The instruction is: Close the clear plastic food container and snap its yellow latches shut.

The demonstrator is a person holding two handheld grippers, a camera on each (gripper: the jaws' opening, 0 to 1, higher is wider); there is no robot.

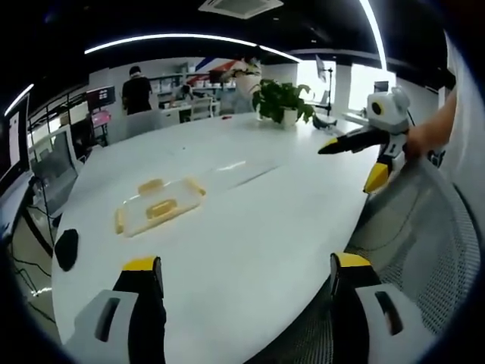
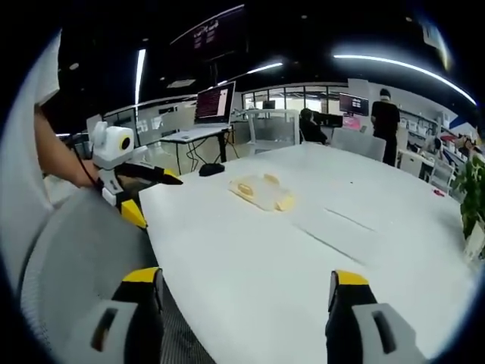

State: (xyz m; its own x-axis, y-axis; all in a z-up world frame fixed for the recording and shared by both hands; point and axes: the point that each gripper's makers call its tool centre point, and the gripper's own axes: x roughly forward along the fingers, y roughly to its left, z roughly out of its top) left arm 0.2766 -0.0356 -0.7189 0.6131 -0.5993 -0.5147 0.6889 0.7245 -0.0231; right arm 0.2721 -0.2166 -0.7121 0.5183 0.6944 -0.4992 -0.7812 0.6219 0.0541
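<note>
Nearest to me, both claws hang spread and empty over the edge of the long white oval worktop (image 1: 250, 227). The left claw (image 1: 246, 277) has its yellow-tipped black jaws wide apart with only bare tabletop between them. The right claw (image 2: 246, 288) stands the same way, released, with nothing held. A grey mesh chair back (image 2: 76, 250) sits just beside the worktop edge, under the hands.

Farther in, well apart from either claw, the clear plastic food container with its yellow latches (image 1: 158, 205) lies flat on the worktop. In the right gripper view the same container (image 2: 263, 191) sits toward the far left of the tabletop. Whether its lid is fully seated I cannot tell from here — it is too small and too transparent. The yellow latches look splayed outward rather than pressed down.

Beyond it, a small black computer mouse (image 1: 66, 248) rests by the rim, a leafy green potted plant (image 1: 282, 100) stands at the far end, and a person in a dark shirt (image 1: 137, 91) stands by the desks at the back.

By my reckoning this is only the approach — nothing is touched yet. The next move calls for carrying both claws across to the container, steadying it with one, and pressing lid and latches with the other.
</note>
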